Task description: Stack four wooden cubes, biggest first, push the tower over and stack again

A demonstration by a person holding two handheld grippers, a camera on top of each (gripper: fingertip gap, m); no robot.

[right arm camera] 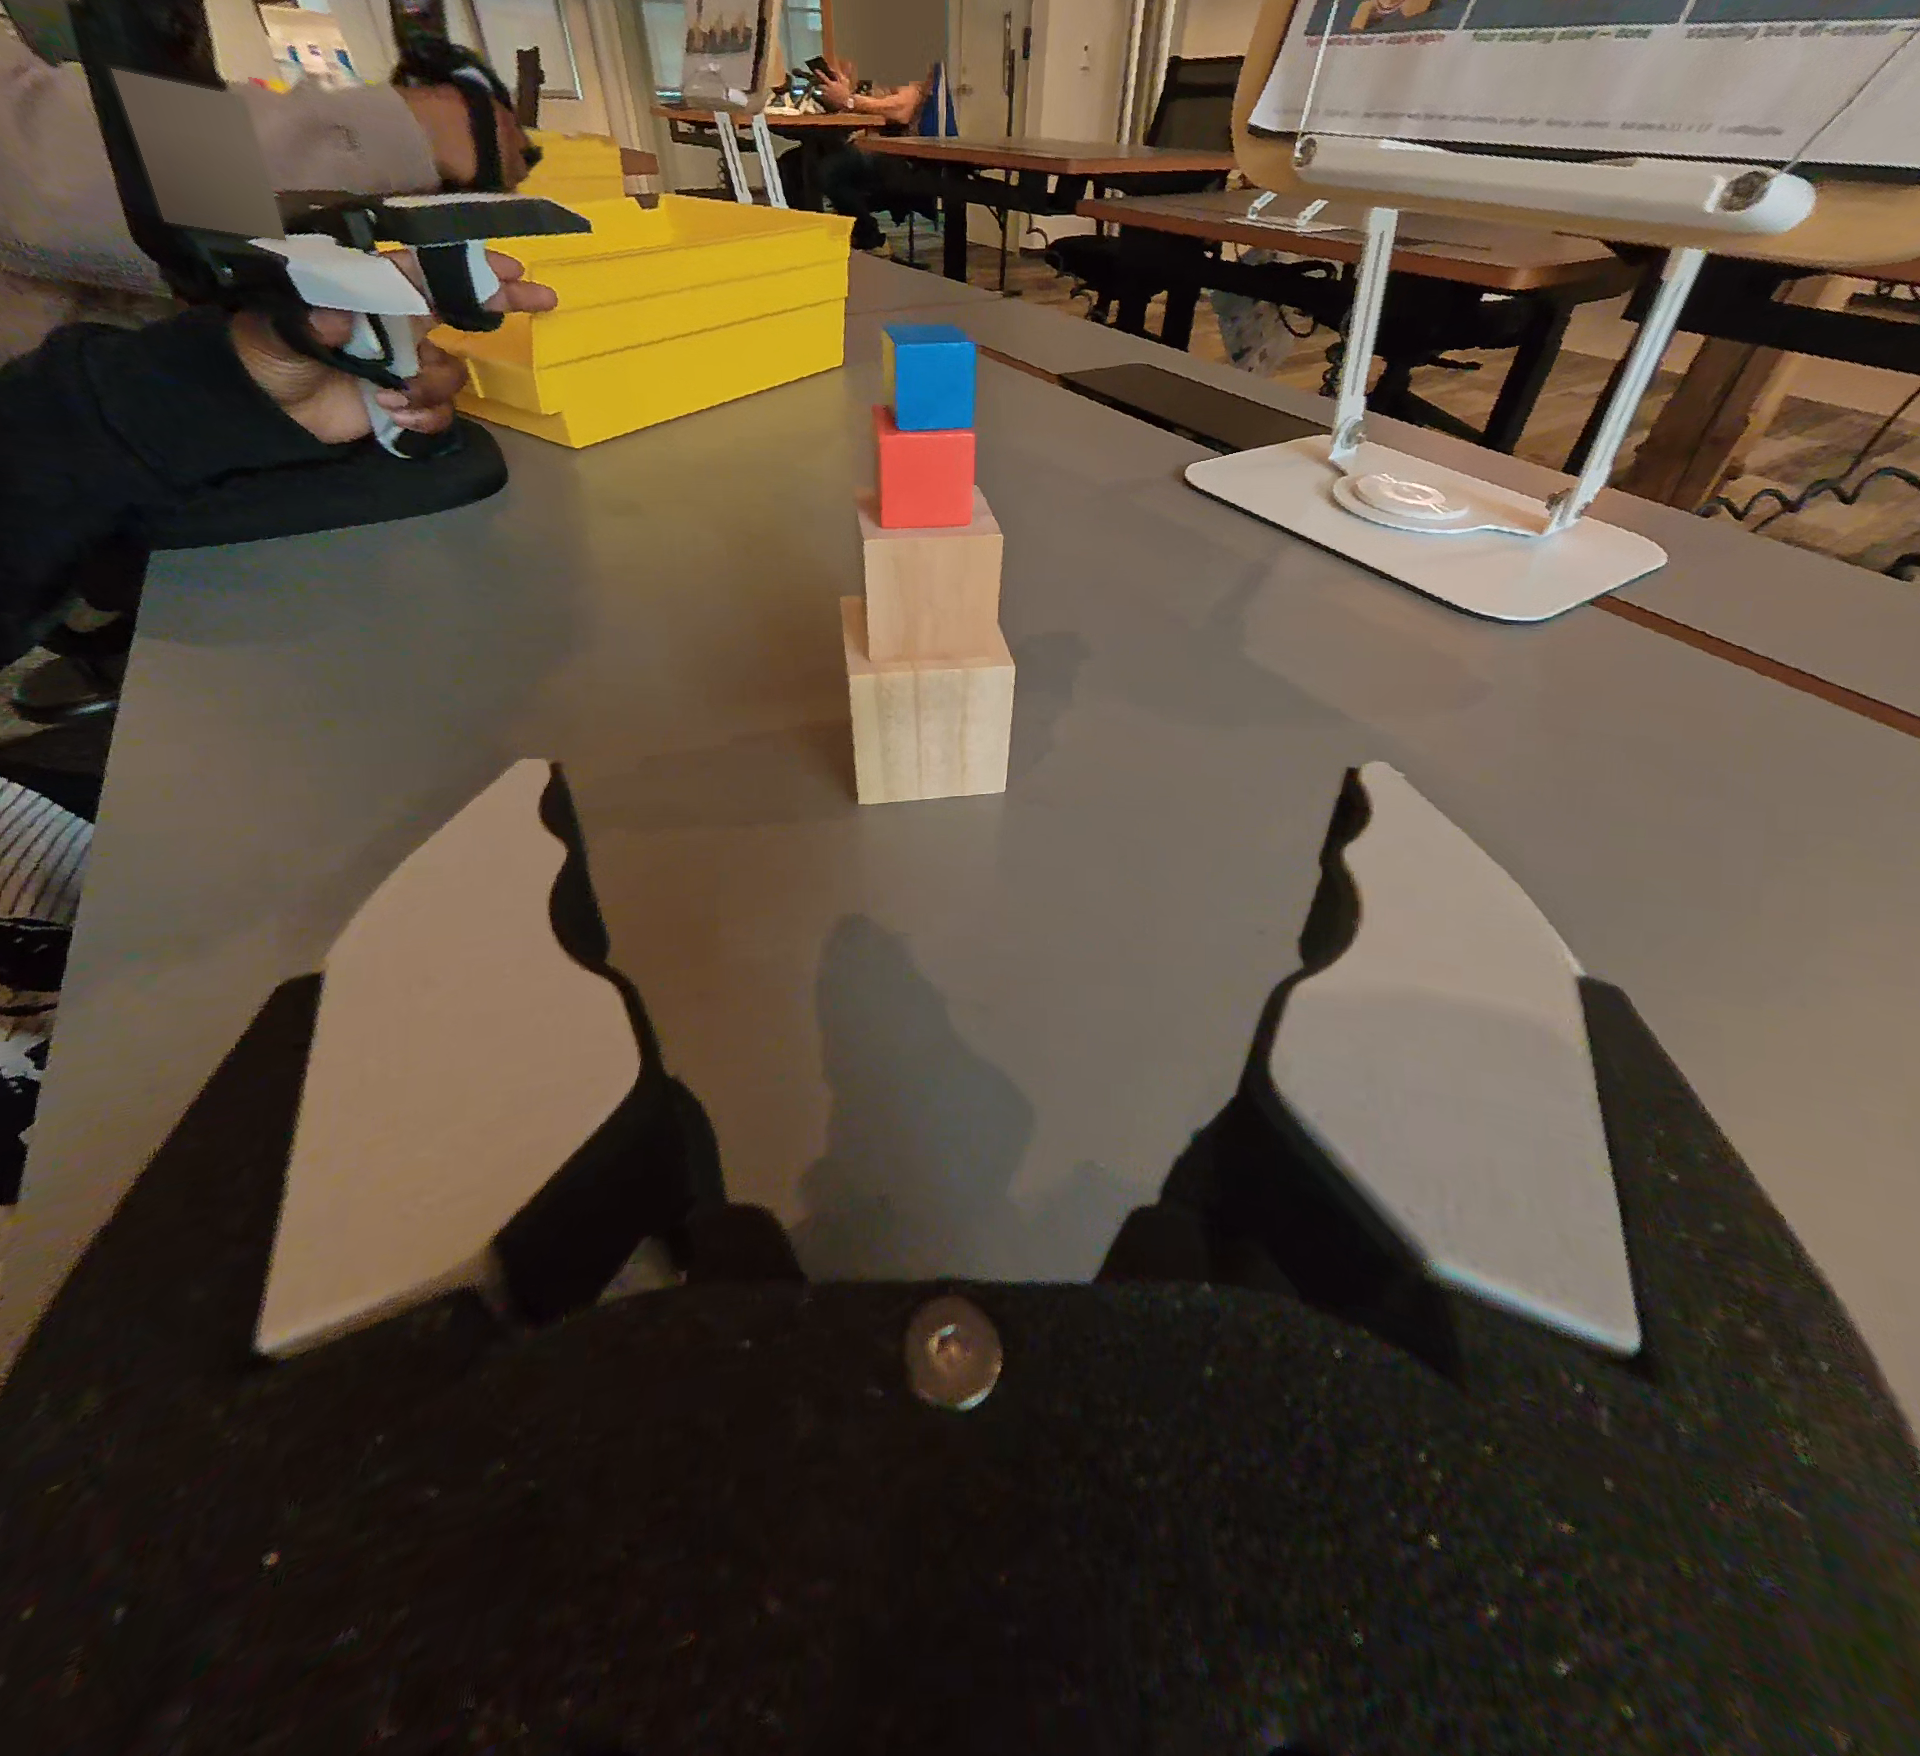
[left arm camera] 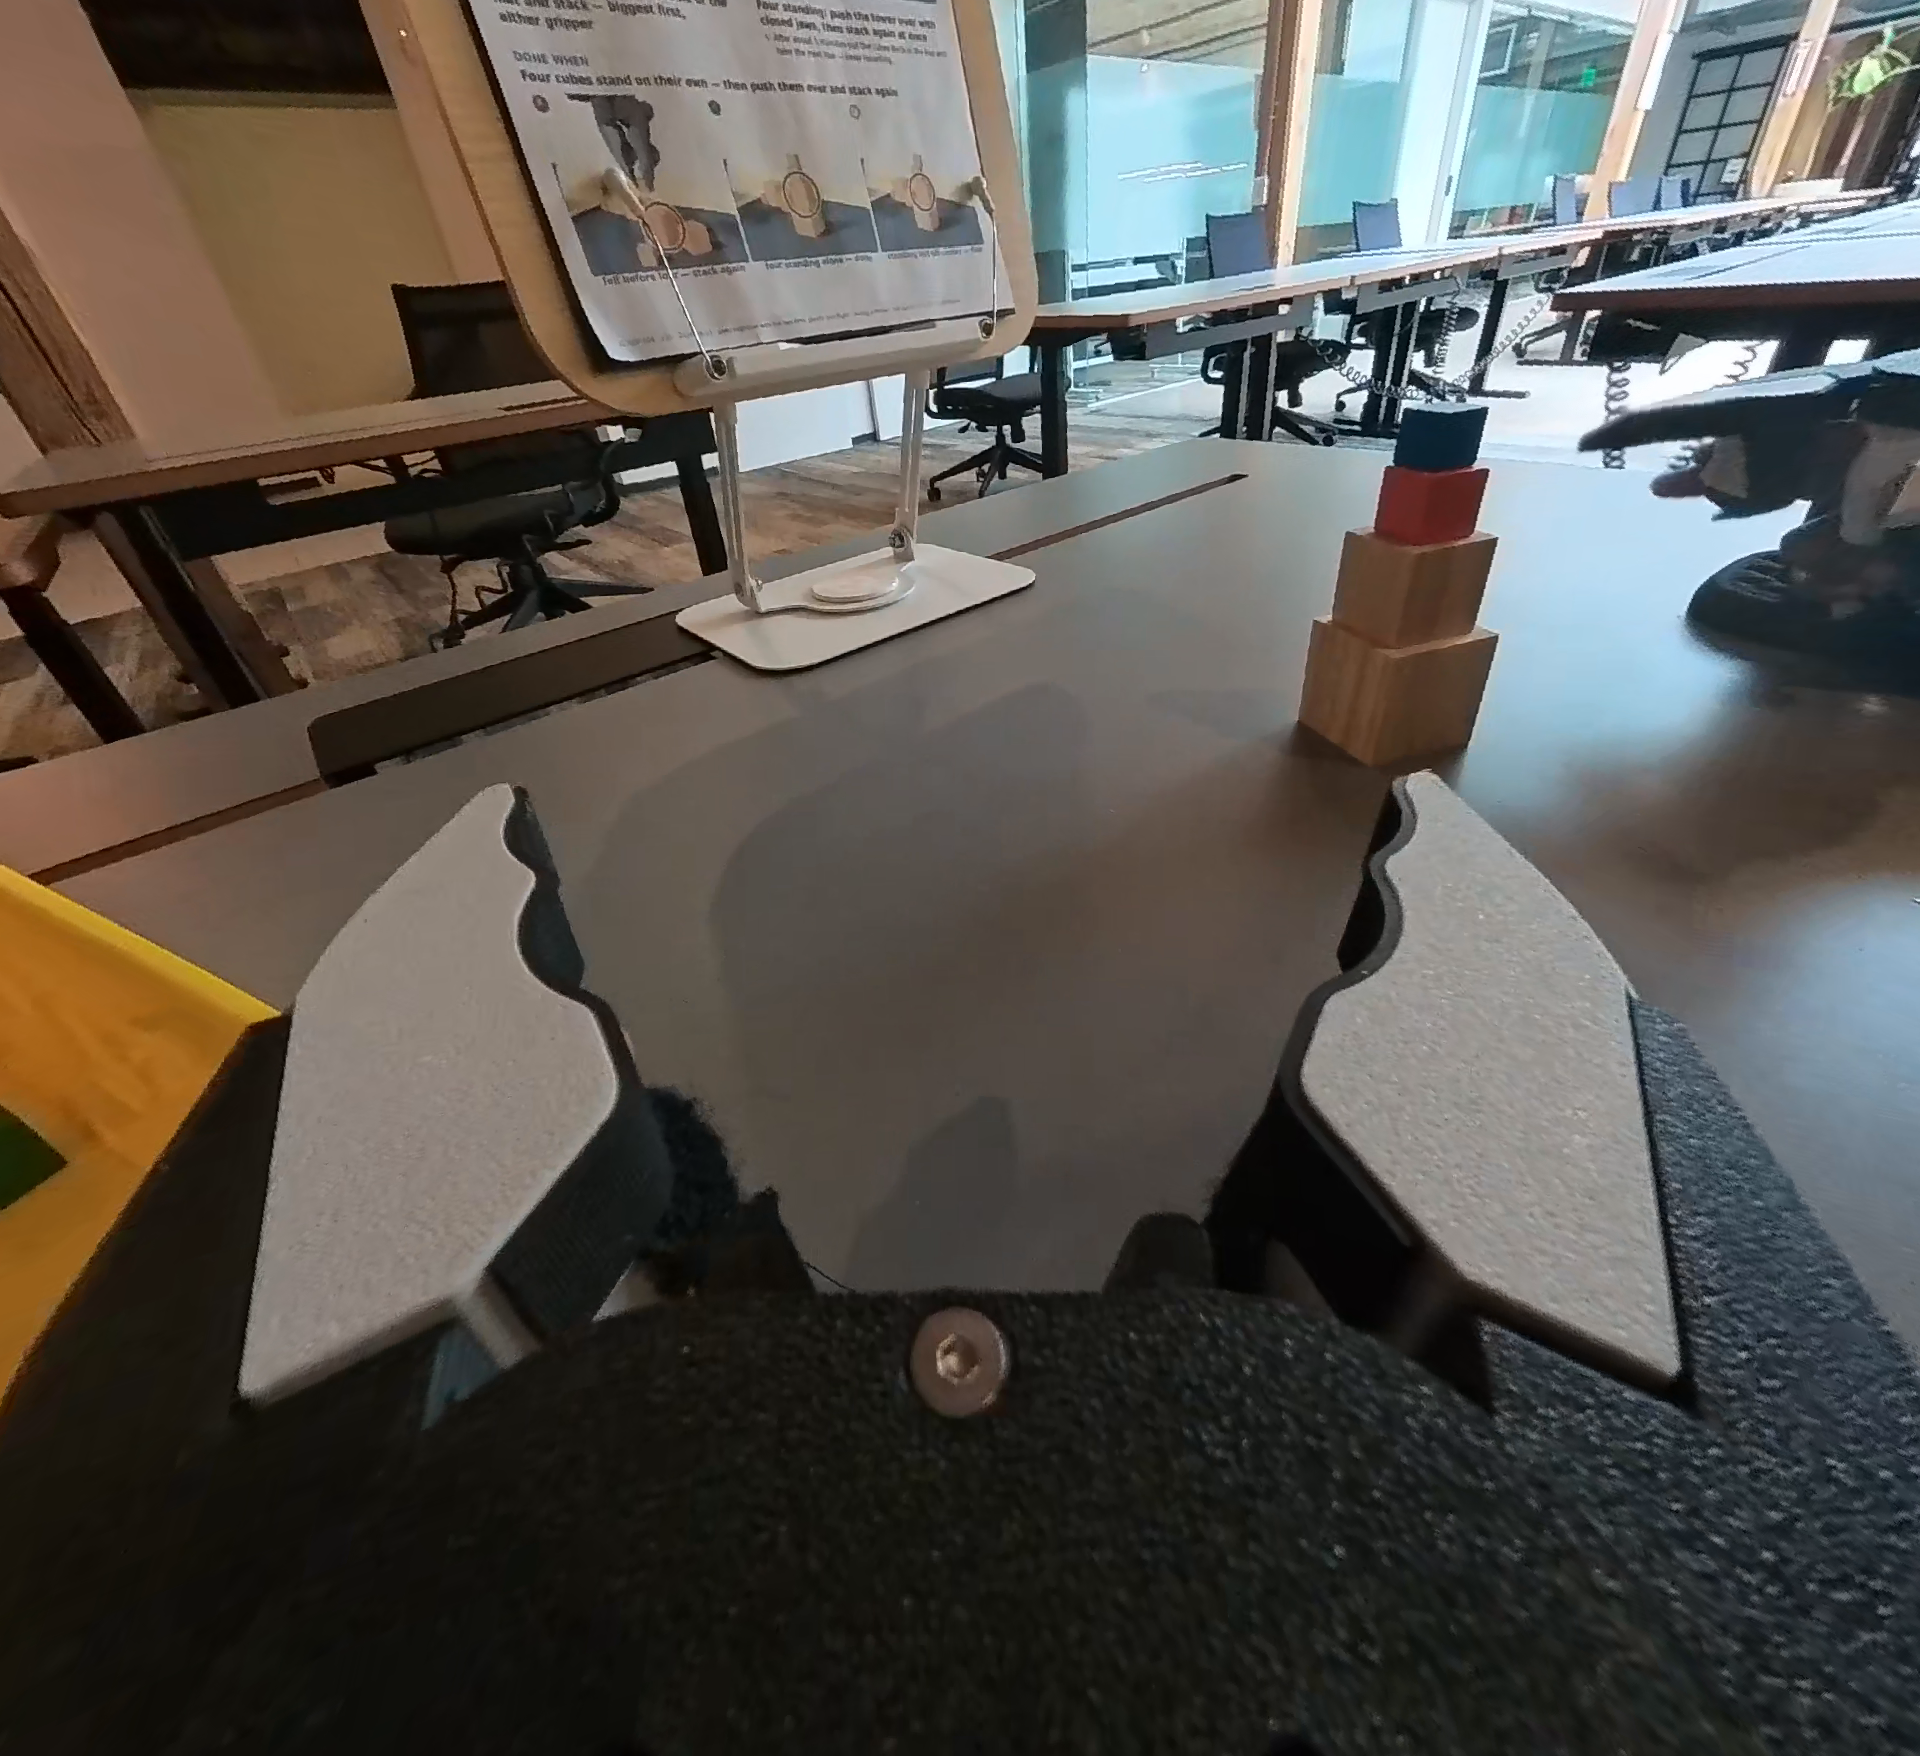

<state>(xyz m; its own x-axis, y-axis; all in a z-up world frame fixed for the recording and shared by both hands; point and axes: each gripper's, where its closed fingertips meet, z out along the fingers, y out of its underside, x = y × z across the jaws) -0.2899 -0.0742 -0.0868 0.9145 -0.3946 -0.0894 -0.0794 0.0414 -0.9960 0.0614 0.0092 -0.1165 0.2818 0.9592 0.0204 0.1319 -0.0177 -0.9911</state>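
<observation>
Your tower (right arm camera: 928, 563) stands complete, biggest cube (right arm camera: 930, 724) lowest for steadiness. Your right gripper (right arm camera: 951, 833) faces the tower, jaws apart and empty; your left gripper (left arm camera: 956, 833), off beside the tower, likewise gapes empty.

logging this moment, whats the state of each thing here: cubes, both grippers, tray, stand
large wooden cube: on the table, tower base
second wooden cube: stacked on it, set slightly off
red cube: third level
blue cube: on top, tower standing free
left gripper: open, empty
right gripper: open, empty, facing the tower
yellow tray: on the table behind the tower
document stand: upright, holding a sheet
</observation>
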